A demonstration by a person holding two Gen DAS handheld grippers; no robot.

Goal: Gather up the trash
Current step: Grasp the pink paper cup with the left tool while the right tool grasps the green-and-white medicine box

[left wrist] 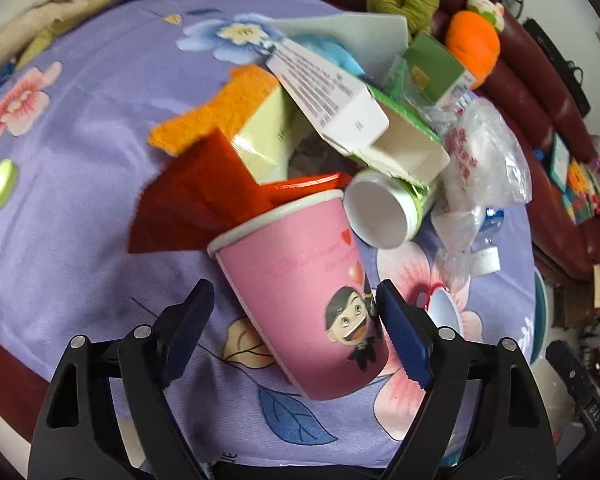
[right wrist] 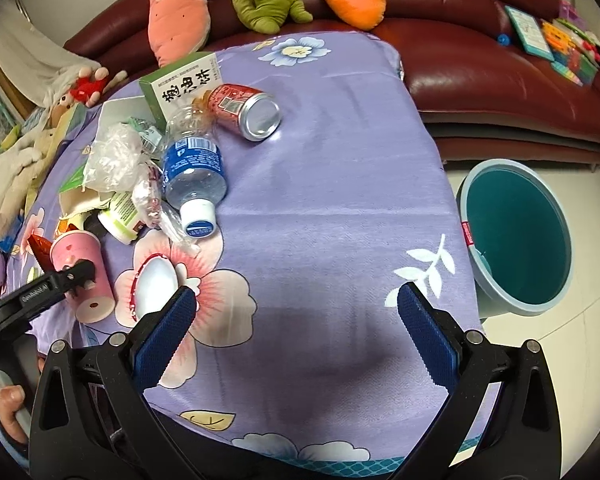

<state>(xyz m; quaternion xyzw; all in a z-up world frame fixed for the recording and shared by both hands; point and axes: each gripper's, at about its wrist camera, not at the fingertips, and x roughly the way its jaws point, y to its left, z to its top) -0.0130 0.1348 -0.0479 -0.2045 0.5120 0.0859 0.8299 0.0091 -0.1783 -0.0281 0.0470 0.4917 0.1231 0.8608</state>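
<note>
A pink paper cup (left wrist: 300,288) with a cartoon figure lies tilted on the purple flowered cloth (left wrist: 80,140), base toward me. My left gripper (left wrist: 294,296) straddles it. The right-hand finger (left wrist: 396,332) touches the cup's side, while the left-hand finger (left wrist: 192,320) stands a little off it, so the gripper is open. From the right wrist view the cup (right wrist: 74,254) and left gripper (right wrist: 74,276) show at the far left. My right gripper (right wrist: 296,294) hangs open over bare cloth, holding nothing. A teal bin (right wrist: 516,240) stands on the floor to the right.
Behind the cup lies a trash heap: red wrapper (left wrist: 192,200), orange sponge (left wrist: 220,112), white carton (left wrist: 340,100), white tub (left wrist: 380,212), plastic bag (left wrist: 480,152). A water bottle (right wrist: 194,168), red can (right wrist: 244,110) and green box (right wrist: 184,84) lie further on. Plush toys sit on the sofa (right wrist: 480,72).
</note>
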